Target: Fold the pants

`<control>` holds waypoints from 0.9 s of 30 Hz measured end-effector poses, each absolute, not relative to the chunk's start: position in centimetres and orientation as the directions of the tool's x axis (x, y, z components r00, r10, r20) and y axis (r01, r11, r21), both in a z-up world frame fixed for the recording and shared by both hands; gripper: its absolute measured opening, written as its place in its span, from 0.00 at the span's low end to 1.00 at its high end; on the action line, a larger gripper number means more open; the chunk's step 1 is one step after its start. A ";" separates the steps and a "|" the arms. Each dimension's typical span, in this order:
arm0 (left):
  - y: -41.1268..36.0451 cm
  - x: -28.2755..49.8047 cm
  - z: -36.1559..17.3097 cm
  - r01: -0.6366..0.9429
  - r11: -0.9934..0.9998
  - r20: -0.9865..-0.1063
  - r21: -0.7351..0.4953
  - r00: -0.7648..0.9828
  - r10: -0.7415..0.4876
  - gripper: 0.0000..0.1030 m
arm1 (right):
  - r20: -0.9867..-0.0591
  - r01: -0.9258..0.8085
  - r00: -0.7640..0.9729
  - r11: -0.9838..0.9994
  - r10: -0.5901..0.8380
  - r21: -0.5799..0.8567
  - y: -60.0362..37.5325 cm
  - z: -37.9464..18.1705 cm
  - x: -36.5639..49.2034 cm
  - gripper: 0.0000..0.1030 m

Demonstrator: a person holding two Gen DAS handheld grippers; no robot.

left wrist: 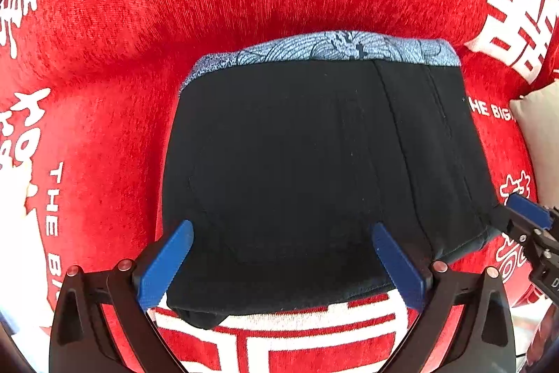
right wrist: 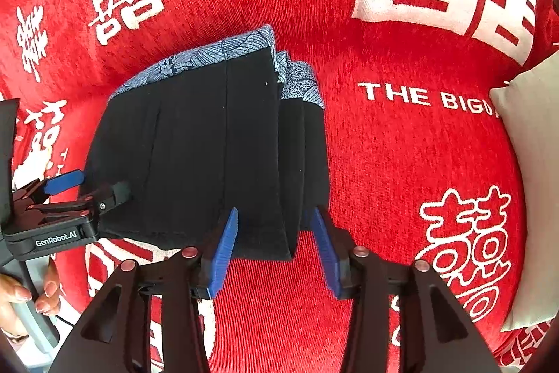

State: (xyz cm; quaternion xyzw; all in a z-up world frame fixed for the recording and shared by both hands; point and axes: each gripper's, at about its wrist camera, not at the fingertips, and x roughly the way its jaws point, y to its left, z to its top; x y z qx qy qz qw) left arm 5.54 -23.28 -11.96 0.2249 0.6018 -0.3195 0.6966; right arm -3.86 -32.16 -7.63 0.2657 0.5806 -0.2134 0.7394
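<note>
The red cloth (right wrist: 401, 163) under everything is printed all over in white. The English line on it reads "THE BIG" and then runs under a pale cushion (right wrist: 531, 184) at the right, so the rest is hidden; the same words turn up sideways near the left edge in the left wrist view, cut off after "THE BI". Scattered among them are large white Chinese characters, probably the double-happiness sign, some blocky and some in a brush hand. The black body of the left gripper (right wrist: 99, 187) carries a small white label, "GenRobot.AI".
</note>
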 end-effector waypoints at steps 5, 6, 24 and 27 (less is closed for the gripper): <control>-22.8 5.8 -12.6 0.724 0.688 -0.988 -0.055 0.058 -0.140 1.00 | -0.970 0.651 0.243 0.743 -0.008 0.156 -32.5 -6.8 -5.5 0.68; -22.6 6.0 -12.8 0.723 0.689 -0.989 -0.059 0.054 -0.141 1.00 | -0.970 0.656 0.243 0.738 -0.008 0.159 -32.6 -6.7 -5.8 0.72; -22.1 6.7 -14.8 0.732 0.676 -0.989 -0.091 0.011 -0.145 1.00 | -0.982 0.712 0.187 0.687 0.017 0.147 -33.4 -8.0 -7.9 0.75; -22.1 7.1 -15.5 0.729 0.677 -0.990 -0.104 -0.009 -0.143 1.00 | -0.983 0.719 0.185 0.679 0.020 0.149 -33.6 -8.1 -8.1 0.75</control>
